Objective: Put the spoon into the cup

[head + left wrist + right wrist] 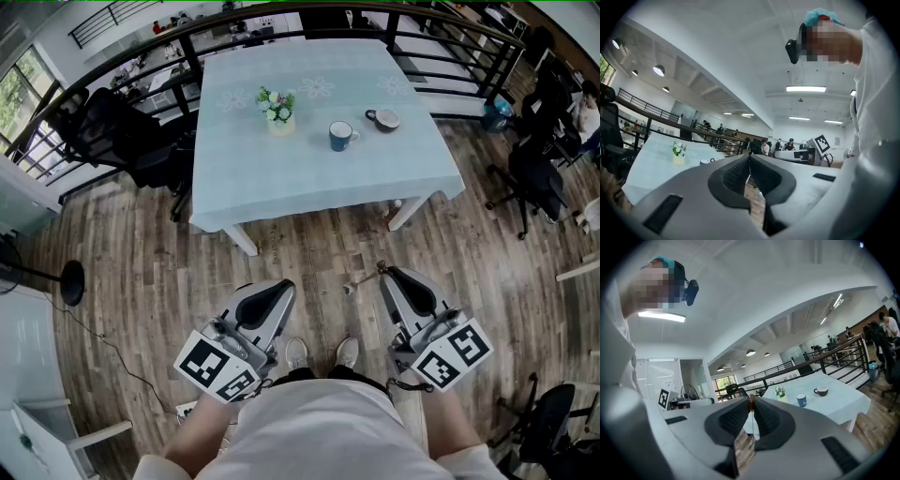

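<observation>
- The right gripper [387,273] is closed on the spoon [362,281]. Its jaws pinch one end of it at their tips, and a brown bit shows between the tips in the right gripper view.
- The rest of the spoon sticks out sideways from those tips toward the left gripper [287,286], with its pale end hanging free above the floor [309,253].
- The left gripper's jaws meet at the tips with nothing between them. Only a slit of floor shows behind the pads in the left gripper view.
- Both grippers are held low and close to the person's body, side by side and apart, above the shoes [322,353]. They are well short of the table [281,183].
- The table stands ahead, covered by a pale blue cloth, with its near edge facing the person.
- The cup [341,136], blue and upright, stands right of the table's middle with its handle toward the right edge.
- A dark mug [384,119] stands near the cup, further toward the far right corner.
- A small pot of flowers [278,110] sits left of the cup, about mid-table.
- Black chairs [108,131] stand off the table's left edge, and a dark railing [441,42] runs round the far side.
</observation>
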Action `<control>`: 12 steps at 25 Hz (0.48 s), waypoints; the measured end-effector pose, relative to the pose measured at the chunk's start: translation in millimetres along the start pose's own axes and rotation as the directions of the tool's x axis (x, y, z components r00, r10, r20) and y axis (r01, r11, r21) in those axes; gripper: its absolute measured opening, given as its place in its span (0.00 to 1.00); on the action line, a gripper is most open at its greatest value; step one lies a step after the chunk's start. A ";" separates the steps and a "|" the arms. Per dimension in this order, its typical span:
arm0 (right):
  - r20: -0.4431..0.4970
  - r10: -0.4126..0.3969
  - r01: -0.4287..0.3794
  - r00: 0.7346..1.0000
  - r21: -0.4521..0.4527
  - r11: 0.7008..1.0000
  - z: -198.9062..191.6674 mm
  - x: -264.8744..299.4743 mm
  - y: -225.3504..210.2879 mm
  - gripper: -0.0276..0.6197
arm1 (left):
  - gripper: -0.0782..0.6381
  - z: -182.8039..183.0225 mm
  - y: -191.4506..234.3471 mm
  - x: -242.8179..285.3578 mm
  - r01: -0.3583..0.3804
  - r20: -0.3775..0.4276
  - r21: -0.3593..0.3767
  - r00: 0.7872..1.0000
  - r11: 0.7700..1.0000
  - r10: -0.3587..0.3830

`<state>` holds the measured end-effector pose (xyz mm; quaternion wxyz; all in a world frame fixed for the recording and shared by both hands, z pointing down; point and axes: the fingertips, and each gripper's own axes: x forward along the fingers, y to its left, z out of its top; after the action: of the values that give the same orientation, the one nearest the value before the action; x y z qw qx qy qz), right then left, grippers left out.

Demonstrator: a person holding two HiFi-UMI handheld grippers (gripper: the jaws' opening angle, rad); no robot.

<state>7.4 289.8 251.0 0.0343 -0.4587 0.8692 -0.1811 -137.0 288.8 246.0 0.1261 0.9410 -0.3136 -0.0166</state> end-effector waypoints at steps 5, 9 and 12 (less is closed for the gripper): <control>-0.003 0.000 0.000 1.000 -0.002 1.000 -3.1 -1.3 -1.1 0.12 | 0.14 -3.8 -0.5 -0.5 -0.002 -0.002 -0.001 1.000 1.000 0.002; -0.006 -0.002 0.002 1.000 0.003 1.000 -3.7 -0.9 -4.0 0.12 | 0.14 -4.6 0.9 0.9 -0.004 -0.004 -0.004 1.000 1.000 0.004; -0.006 -0.003 0.003 1.000 0.007 1.000 -4.5 -3.8 -7.4 0.12 | 0.14 -6.5 -2.4 2.9 -0.003 -0.007 -0.005 1.000 1.000 0.003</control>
<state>14.4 290.3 257.3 0.0330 -0.4593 0.8680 -0.1855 -132.5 290.4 251.8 0.1296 0.9402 -0.3146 -0.0137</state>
